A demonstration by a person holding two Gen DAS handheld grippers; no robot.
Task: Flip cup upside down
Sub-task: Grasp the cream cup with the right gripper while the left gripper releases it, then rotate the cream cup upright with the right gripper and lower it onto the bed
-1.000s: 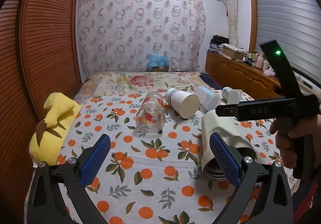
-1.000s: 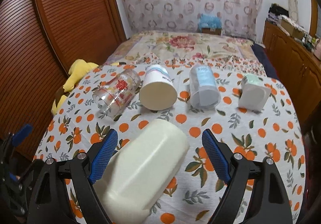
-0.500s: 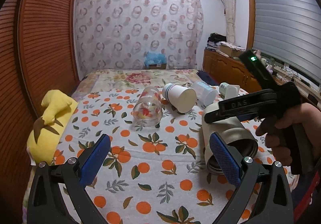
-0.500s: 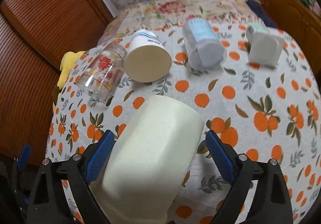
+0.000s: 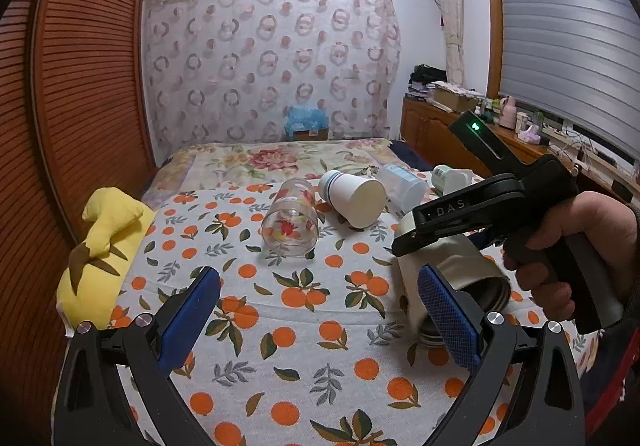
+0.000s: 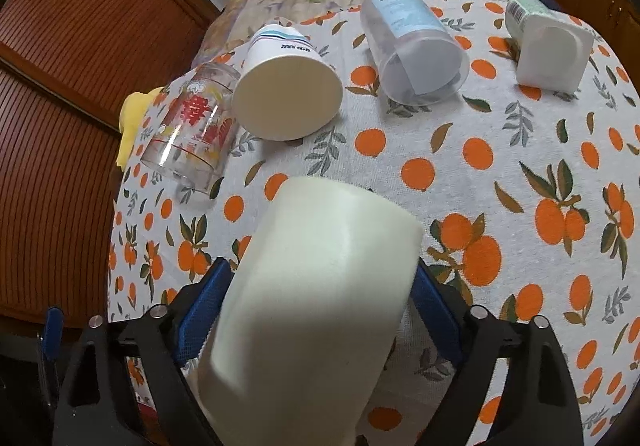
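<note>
A cream cup (image 6: 316,298) with a metal rim is tilted between the blue pads of my right gripper (image 6: 320,290), which is shut on it. In the left wrist view the cup (image 5: 452,270) hangs with its mouth toward the camera and down, just above the orange-print cloth (image 5: 304,326), with the right gripper (image 5: 460,218) clamped across it. My left gripper (image 5: 320,310) is open and empty, hovering over the cloth left of the cup.
Lying on their sides further back are a printed glass (image 6: 192,134), a white paper cup (image 6: 288,94), a clear plastic cup (image 6: 416,50) and a small white container (image 6: 548,46). A yellow plush (image 5: 100,246) sits at the left edge. A wooden wardrobe stands left.
My right gripper has closed on the cream cup and lifted and tilted it off the cloth. The left gripper has pulled back a little and stayed open.
</note>
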